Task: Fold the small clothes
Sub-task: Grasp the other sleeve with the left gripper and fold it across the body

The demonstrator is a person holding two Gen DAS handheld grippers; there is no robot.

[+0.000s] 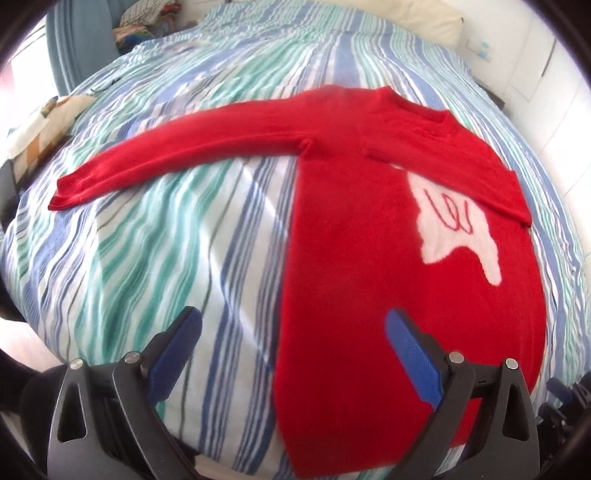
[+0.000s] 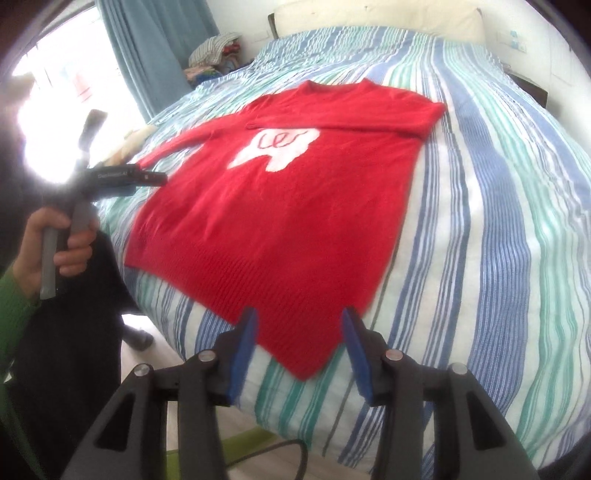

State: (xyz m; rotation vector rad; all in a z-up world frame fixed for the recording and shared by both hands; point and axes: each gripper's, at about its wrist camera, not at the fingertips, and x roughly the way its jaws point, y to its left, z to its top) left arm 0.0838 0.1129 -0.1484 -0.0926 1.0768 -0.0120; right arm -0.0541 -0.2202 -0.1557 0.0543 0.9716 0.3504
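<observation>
One red knitted sweater (image 1: 343,229) with a single white patch (image 1: 454,218) lay on one blue, green and white striped bedcover (image 1: 155,240). Two black grippers with blue pads were there: the left gripper (image 1: 291,332) and the right gripper (image 2: 299,328). One cream pillow (image 2: 376,18) and one blue curtain (image 2: 155,51) showed.

Striped bedspread (image 2: 480,221), blue curtain (image 2: 155,48), heap of clothes (image 2: 214,51), cream headboard (image 2: 369,18)
</observation>
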